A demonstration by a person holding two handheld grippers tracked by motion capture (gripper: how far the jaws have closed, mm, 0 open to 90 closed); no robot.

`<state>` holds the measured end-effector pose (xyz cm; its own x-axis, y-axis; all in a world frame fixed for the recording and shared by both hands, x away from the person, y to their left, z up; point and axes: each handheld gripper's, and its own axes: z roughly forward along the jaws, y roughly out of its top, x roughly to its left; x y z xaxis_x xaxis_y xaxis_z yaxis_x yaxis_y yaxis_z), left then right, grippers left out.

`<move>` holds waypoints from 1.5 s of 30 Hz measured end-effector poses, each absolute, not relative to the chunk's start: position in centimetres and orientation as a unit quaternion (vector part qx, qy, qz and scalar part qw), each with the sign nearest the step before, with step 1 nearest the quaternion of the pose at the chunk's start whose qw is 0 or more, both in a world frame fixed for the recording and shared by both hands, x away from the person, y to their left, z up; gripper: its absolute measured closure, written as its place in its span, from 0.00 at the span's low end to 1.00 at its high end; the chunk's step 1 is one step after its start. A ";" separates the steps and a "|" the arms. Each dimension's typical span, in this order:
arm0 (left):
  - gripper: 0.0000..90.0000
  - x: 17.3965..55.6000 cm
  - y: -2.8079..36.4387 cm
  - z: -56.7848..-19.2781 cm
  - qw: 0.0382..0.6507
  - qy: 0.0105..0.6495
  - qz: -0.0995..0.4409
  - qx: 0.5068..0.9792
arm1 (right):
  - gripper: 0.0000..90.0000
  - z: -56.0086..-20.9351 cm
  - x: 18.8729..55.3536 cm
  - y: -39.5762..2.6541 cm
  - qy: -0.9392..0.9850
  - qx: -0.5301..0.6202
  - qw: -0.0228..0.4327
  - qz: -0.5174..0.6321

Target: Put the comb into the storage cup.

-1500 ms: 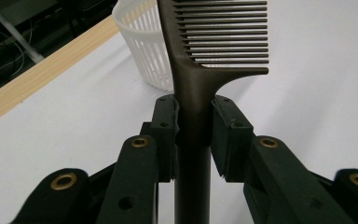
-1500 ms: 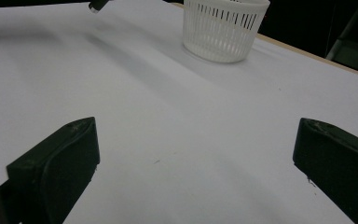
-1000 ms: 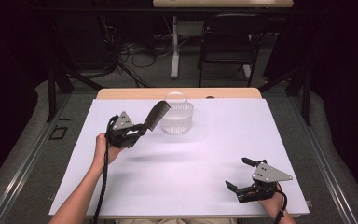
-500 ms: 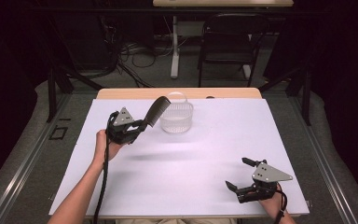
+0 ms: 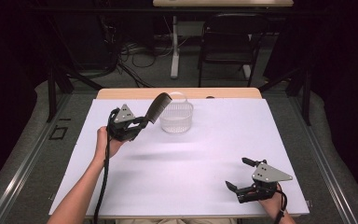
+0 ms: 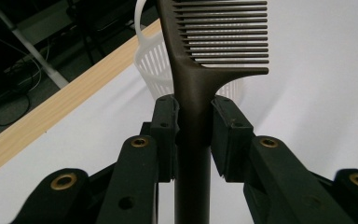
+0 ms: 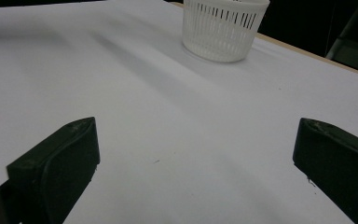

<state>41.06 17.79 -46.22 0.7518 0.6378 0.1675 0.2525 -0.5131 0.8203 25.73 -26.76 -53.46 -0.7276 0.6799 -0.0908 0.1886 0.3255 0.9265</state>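
Note:
My left gripper is shut on the handle of a dark comb, held in the air just left of a small white slatted basket at the back of the table. In the left gripper view the comb stands up between the pads, its teeth pointing right, with the basket behind it. My right gripper rests near the front right of the table, jaws wide apart and nothing between them. Its own view shows the basket far ahead.
A white sheet covers the table, with a wooden strip along the far edge. Beyond the table are a dark chair, a table leg and loose cables on the floor.
The left gripper has lifted the comb slightly up and toward the basket. The right gripper has stayed put.

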 end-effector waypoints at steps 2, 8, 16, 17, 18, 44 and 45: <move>0.80 41.1 17.7 -46.0 0.416 0.265 0.232 0.838 | 0.00 -53.5 25.8 -26.8 0.778 0.280 0.241 0.508; 0.80 41.5 17.6 -45.5 0.422 0.267 0.234 0.834 | 0.00 -53.5 25.7 -26.7 0.777 0.284 0.238 0.509; 0.80 42.1 17.2 -44.3 0.424 0.262 0.242 0.833 | 0.00 -53.6 25.9 -26.6 0.778 0.286 0.237 0.506; 0.80 42.1 17.2 -44.2 0.425 0.262 0.243 0.832 | 0.00 -53.6 26.0 -26.6 0.779 0.285 0.236 0.506; 0.80 42.2 17.1 -44.2 0.425 0.263 0.243 0.831 | 0.00 -53.6 26.0 -26.6 0.779 0.286 0.236 0.506; 0.80 43.7 16.0 -44.2 0.438 0.272 0.250 0.819 | 0.00 -53.6 25.9 -26.7 0.779 0.286 0.234 0.506; 0.80 43.7 15.9 -44.2 0.439 0.271 0.251 0.819 | 0.00 -53.6 25.9 -26.7 0.779 0.286 0.234 0.506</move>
